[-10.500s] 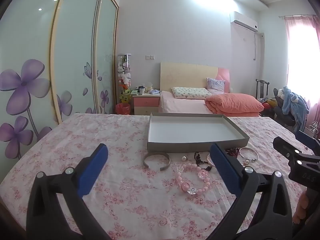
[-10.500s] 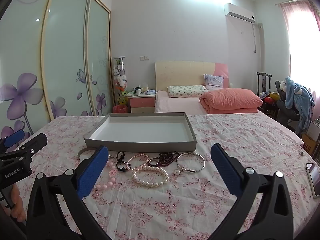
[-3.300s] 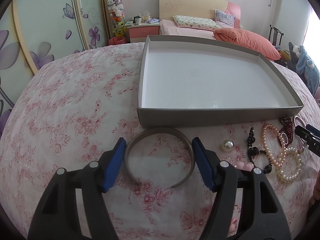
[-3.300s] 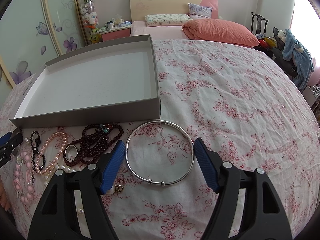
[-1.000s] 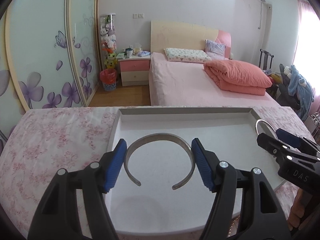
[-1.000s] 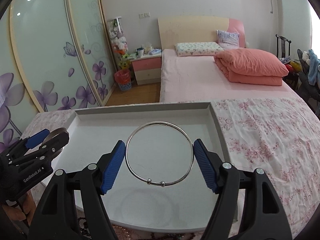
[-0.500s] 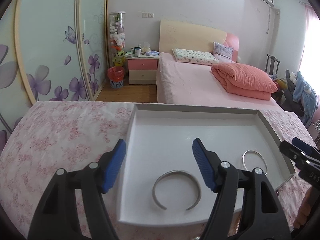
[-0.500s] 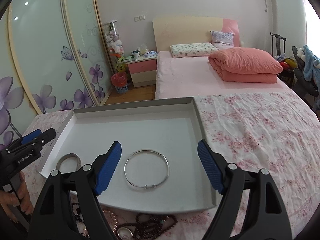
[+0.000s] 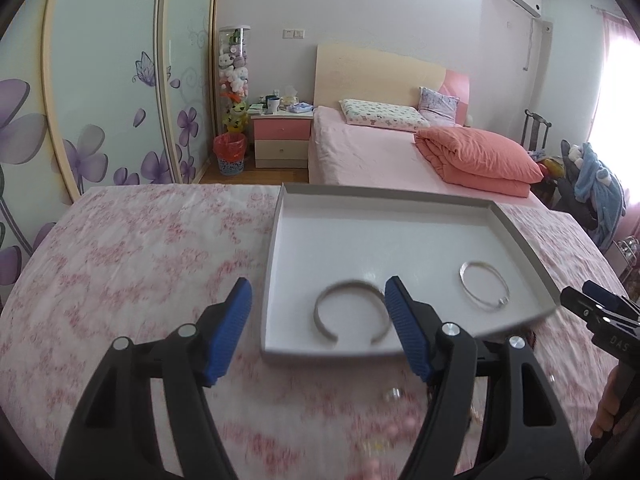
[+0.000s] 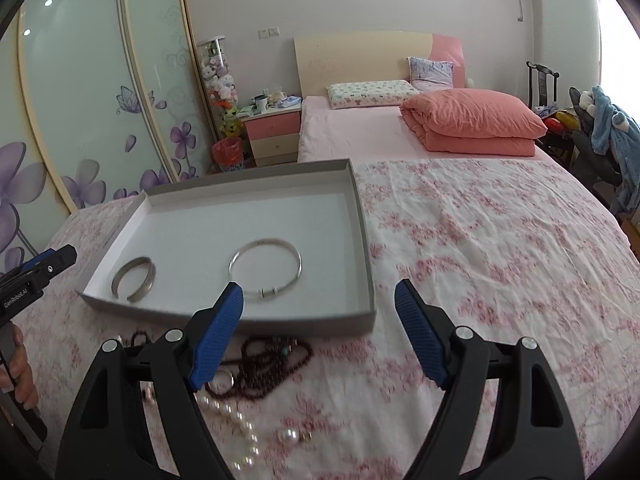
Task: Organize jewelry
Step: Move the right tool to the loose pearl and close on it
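Observation:
A grey, white-lined tray (image 9: 276,240) lies on the floral bedspread. Two bracelets lie in its near part: a silver open cuff (image 9: 320,314) on the left and a thin silver bangle (image 9: 502,301) on the right. My left gripper (image 9: 318,284) hangs open and empty just short of the tray's near rim, in front of the cuff. In the right wrist view the tray (image 10: 365,240), cuff (image 10: 149,276) and bangle (image 10: 267,292) show again. My right gripper (image 10: 319,287) is open and empty over the tray's near right corner. Dark red beads (image 10: 272,364) and pearls (image 10: 240,424) lie below it.
A small ring (image 10: 222,380) lies by the beads, and blurred pink beads (image 9: 400,428) sit near the left gripper. The other gripper shows at each view's edge (image 9: 592,308) (image 10: 48,264), with a hand (image 10: 20,372). Beyond are a second bed, a nightstand and sliding wardrobe doors.
One second ago each gripper held its bracelet over the tray. Both let go, the bracelets now lie in the tray, and both grippers have drawn back toward the near side.

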### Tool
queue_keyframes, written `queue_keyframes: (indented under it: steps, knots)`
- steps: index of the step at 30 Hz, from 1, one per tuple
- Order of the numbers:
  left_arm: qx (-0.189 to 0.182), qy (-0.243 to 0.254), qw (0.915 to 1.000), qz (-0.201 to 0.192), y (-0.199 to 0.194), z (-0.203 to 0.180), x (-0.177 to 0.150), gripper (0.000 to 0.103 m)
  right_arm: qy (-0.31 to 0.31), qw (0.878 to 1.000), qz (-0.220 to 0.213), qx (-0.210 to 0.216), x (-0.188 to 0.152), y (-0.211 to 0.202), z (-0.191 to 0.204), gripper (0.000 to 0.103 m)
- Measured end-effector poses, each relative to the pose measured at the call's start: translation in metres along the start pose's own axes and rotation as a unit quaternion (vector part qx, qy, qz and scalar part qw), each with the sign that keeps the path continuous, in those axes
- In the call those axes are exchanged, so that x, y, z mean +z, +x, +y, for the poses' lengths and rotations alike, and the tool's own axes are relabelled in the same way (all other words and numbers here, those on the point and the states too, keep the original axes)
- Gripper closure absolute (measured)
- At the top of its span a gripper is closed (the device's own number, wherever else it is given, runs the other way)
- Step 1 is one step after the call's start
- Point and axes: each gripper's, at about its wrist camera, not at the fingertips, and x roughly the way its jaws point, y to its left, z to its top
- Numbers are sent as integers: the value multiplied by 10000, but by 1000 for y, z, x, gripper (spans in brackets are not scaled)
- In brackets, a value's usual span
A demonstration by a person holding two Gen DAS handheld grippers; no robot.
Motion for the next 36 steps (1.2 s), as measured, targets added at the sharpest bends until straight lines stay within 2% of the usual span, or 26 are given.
queue_keyframes:
  steps: [8, 13, 17, 22, 29, 33, 36]
  knots:
    - [-154, 53, 9997, 198, -27, -3, -38, 35, 1, 9994, 351, 26, -37, -14, -2, 31]
    - [-177, 96, 9992, 335, -32, -7, -56, 35, 6, 9978, 647, 121, -58, -15, 0, 46]
    - [-143, 70, 9990, 410, -31, -6, -63, 35, -120, 9970, 752, 162, -65, -15, 8, 52]
    - [-70, 100, 9990, 440, -31, -8, -67, 35, -296, 9955, 900, 61, -69, -7, 17, 67]
    - [-73, 167, 9986, 497, -30, -11, -69, 35, -414, 9949, 917, -32, -68, -3, 20, 70]
    - [-86, 205, 9983, 541, -28, -13, -70, 35, -513, 9943, 924, -98, -68, -2, 23, 82]
    - [-94, 231, 9981, 568, -27, -14, -71, 35, -530, 9943, 923, -106, -69, -3, 22, 83]
